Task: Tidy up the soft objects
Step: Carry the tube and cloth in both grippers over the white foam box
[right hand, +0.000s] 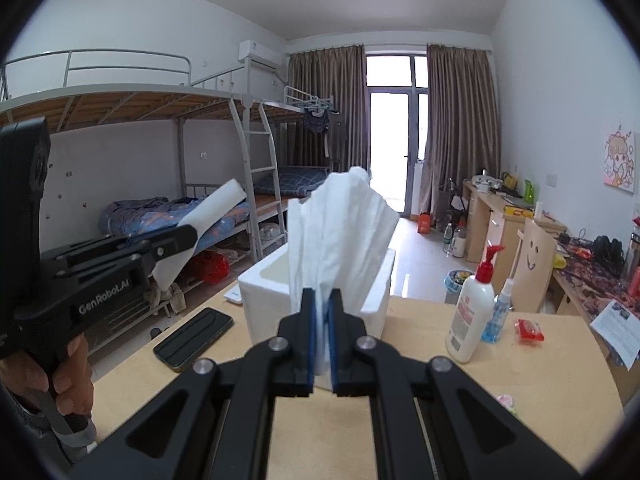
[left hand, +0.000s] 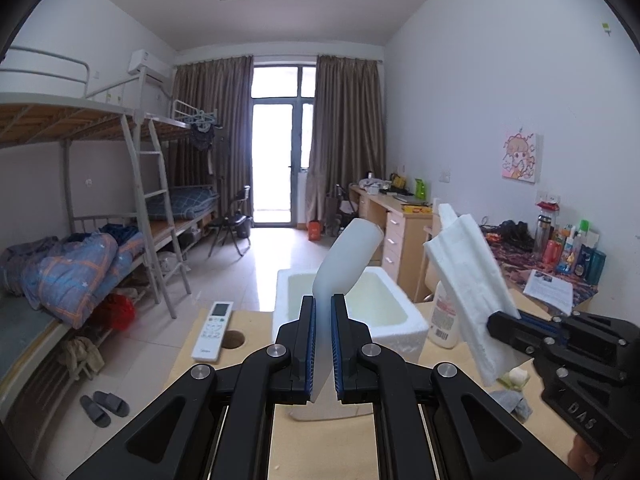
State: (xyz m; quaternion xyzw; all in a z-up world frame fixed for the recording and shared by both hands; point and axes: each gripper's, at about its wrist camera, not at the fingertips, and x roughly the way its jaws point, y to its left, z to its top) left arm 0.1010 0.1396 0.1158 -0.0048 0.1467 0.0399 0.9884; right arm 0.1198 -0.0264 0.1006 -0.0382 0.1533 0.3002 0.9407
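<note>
Both tongs are pinched tight: the left gripper (left hand: 323,308) holds a smooth foam sheet (left hand: 348,256), the right gripper (right hand: 323,300) a ridged foam sheet (right hand: 340,224). The foam box (left hand: 404,320) sits at twelve o'clock; a loose pinch could drop them outside.

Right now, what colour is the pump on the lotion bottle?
Red, on the white lotion bottle; the right wrist view shows it best.

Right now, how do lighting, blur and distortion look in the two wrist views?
Left wrist view: balcony door blows out white, walls curve from the fisheye, black corners; the smooth white sheet is slightly soft. Right wrist view: same backlit door, curved bunk rails, dark vignette; the folded white sheet stays sharp.
</note>
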